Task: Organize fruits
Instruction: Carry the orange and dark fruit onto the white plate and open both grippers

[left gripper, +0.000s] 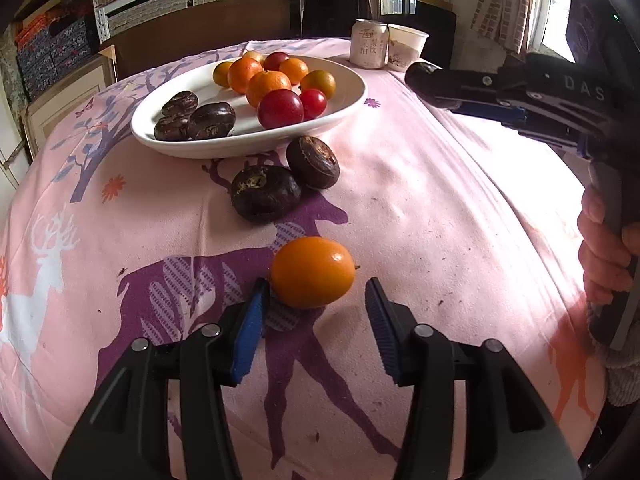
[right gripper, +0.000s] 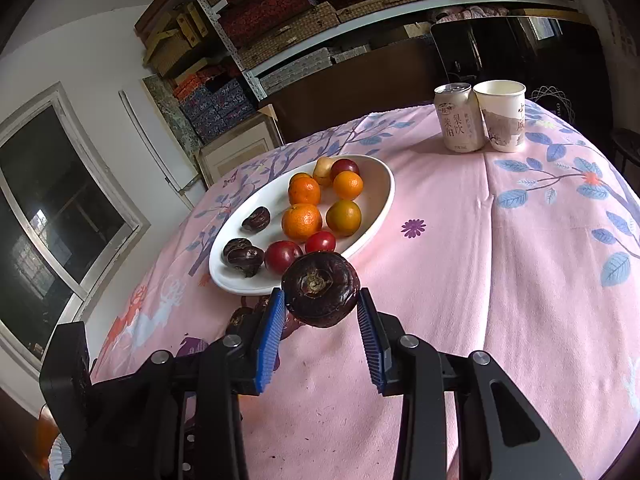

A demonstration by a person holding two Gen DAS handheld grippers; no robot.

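Observation:
A white oval plate (left gripper: 344, 108) (right gripper: 376, 220) holds oranges, red fruits and dark water chestnuts. In the left wrist view, two water chestnuts (left gripper: 266, 194) (left gripper: 313, 162) lie on the cloth in front of the plate. An orange kumquat (left gripper: 313, 272) lies nearer, between the tips of my open left gripper (left gripper: 316, 300); the left pad touches it. My right gripper (right gripper: 320, 308) is shut on a dark water chestnut (right gripper: 320, 294), held above the cloth near the plate's front rim. The right gripper's body (left gripper: 520, 92) shows at the right.
A drink can (right gripper: 458, 118) (left gripper: 368, 44) and a paper cup (right gripper: 502, 114) (left gripper: 406, 46) stand at the table's far side. The pink patterned cloth (right gripper: 500, 280) covers the table. Shelves with boxes (right gripper: 280, 20) stand behind; a window (right gripper: 60, 200) is at the left.

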